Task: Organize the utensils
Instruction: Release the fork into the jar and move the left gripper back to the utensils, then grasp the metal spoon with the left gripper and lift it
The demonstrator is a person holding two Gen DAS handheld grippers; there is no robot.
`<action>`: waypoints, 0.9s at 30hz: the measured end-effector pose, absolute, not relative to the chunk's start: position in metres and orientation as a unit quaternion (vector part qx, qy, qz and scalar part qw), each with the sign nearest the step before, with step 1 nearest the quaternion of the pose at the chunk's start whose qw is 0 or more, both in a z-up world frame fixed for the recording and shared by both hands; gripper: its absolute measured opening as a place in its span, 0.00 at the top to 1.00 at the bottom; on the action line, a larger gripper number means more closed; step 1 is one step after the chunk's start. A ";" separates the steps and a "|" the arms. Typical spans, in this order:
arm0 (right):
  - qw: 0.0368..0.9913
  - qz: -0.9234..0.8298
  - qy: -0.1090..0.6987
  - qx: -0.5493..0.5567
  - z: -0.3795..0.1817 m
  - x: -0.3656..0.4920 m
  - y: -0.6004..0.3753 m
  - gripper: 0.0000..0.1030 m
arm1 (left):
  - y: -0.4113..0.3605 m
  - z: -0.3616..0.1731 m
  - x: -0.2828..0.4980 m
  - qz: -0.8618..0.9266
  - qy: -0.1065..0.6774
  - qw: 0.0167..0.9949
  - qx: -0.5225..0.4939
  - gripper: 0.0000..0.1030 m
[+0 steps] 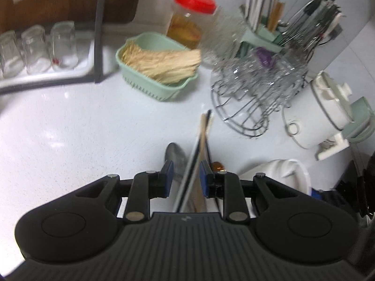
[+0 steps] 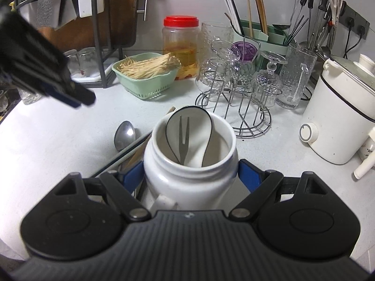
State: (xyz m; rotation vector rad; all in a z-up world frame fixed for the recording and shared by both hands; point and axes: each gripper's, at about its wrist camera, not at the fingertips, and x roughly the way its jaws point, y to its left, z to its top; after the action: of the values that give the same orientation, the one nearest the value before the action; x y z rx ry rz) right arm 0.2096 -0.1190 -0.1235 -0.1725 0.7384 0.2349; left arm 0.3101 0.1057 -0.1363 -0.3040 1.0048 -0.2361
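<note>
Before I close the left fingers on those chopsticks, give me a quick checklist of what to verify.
1. Chopsticks between the left gripper fingers: ok, they run up through the gap.
2. Left fingers parted enough: ok, gaps show on both sides of the chopsticks.
3. Metal spoon clear of the grasp: not ok, in the left wrist view its bowl lies just behind the left-hand finger and could get pinched too.
4. White jar held steady: ok, the right gripper is shut on it at both sides.
5. Room left in the jar: ok, only a two-prong fork and a ceramic spoon inside.
6. Left view sharp enough: not ok, it is blurred.
</note>
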 end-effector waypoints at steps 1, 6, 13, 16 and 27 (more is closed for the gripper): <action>0.922 0.114 0.360 -0.084 -0.124 0.209 -0.119 0.14 | 0.106 -0.144 0.314 -0.109 0.484 0.856 -0.146 0.74; 0.920 0.113 0.366 -0.085 -0.122 0.211 -0.119 0.14 | 0.110 -0.174 0.332 -0.100 0.498 0.848 -0.152 0.72; 0.918 0.112 0.371 -0.085 -0.122 0.212 -0.118 0.14 | 0.102 -0.196 0.357 -0.104 0.498 0.849 -0.145 0.64; 0.918 0.110 0.371 -0.084 -0.122 0.212 -0.118 0.14 | 0.096 -0.203 0.362 -0.101 0.500 0.849 -0.136 0.64; 0.920 0.111 0.366 -0.081 -0.124 0.211 -0.119 0.14 | 0.076 -0.211 0.370 -0.101 0.506 0.851 -0.095 0.64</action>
State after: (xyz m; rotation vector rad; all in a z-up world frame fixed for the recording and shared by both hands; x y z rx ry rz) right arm 0.2108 -0.1189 -0.1239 -0.1656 0.7530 0.2278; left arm 0.3697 0.0765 -0.2107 -0.1991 1.0661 -0.2121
